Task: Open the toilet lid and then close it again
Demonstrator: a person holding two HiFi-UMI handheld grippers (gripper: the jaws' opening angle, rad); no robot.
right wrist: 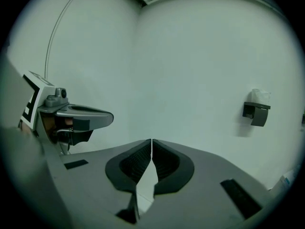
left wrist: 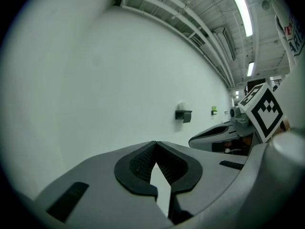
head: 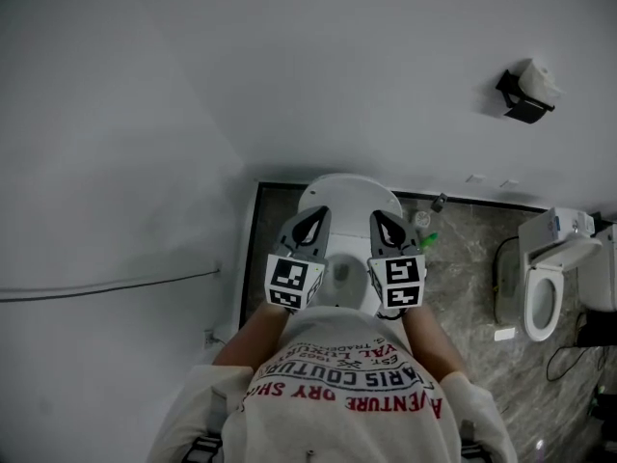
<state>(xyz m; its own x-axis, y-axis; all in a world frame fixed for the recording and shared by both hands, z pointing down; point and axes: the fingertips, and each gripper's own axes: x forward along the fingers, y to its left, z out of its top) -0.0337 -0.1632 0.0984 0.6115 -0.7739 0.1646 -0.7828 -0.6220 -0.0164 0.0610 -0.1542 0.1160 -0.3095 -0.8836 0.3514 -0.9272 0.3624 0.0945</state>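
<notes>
tools are sitting nearest: left tool [left wrist: 156, 144] and right tool [right wrist: 151, 142] are both pinching shut on nothing, hovering side by side just above the toilet [head: 347, 193], which is standing against the wall [head: 289, 66]. sliding the closed tips under the lid's front edge and lifting evenly is looking wisest.

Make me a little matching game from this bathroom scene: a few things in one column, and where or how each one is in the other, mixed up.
Things
A. left claw
B. toilet paper holder
C. small green object
D. far toilet

Places or states
1. on the floor right beside the near toilet
2. shut, with nothing between its tips
3. mounted on the wall
4. at the far right of the head view, seat ring showing

Pairs: A-2, B-3, C-1, D-4
</notes>
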